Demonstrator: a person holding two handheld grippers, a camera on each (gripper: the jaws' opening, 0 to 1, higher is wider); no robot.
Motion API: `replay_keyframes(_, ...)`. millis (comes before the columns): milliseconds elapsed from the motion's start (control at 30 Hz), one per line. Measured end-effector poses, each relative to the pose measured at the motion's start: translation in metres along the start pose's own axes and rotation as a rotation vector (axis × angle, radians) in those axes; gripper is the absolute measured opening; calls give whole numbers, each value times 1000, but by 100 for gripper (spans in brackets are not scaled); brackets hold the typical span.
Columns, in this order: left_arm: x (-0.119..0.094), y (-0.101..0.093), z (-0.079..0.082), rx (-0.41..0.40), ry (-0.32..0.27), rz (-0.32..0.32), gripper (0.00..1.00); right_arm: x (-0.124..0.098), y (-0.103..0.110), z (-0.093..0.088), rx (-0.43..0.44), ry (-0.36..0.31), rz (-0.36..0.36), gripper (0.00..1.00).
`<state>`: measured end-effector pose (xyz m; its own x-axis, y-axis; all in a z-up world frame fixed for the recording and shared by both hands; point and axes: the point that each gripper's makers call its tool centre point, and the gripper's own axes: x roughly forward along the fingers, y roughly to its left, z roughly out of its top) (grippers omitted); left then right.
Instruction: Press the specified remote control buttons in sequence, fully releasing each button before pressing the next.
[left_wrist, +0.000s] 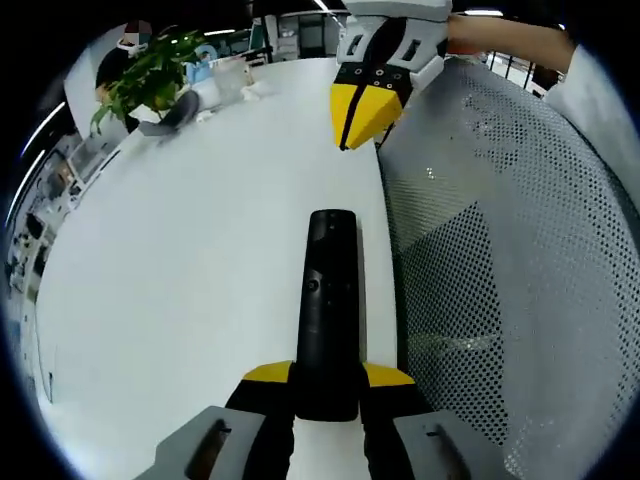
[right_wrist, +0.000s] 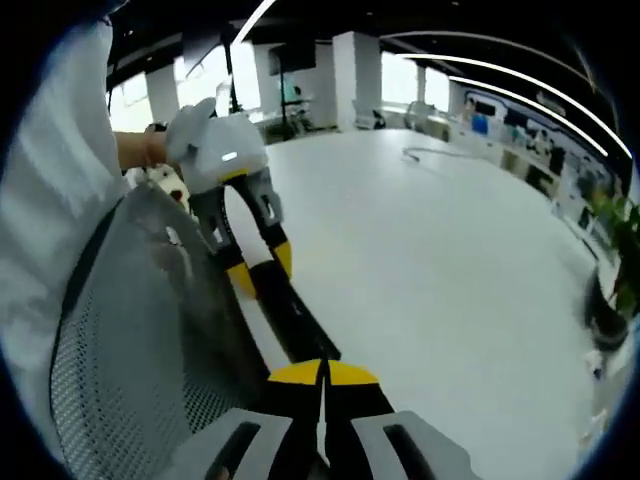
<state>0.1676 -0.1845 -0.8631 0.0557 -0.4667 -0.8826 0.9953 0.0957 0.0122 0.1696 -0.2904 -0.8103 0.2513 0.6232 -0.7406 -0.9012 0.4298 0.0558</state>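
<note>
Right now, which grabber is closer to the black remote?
Left. The left gripper is clamped around the remote at its near end. The right gripper hovers shut beyond the remote's far end, not touching it.

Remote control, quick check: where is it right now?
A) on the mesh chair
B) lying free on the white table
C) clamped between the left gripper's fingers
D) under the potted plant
C: in the left gripper view the black remote control stands out from between the left gripper's yellow-tipped fingers, raised over the white table.
</note>
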Motion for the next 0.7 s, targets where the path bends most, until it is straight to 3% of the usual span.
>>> replay_keyframes(133,-1,0,-1,-27,-10,12,24,18,2,-10,-62,112,49,0)
replay_keyframes(400,-1,0,-1,-26,-11,10,24,38,-2,-17,-142,222,68,0)
replay_keyframes(700,-1,0,-2,-12,8,-6,24,44,-1,-13,-195,227,83,0)
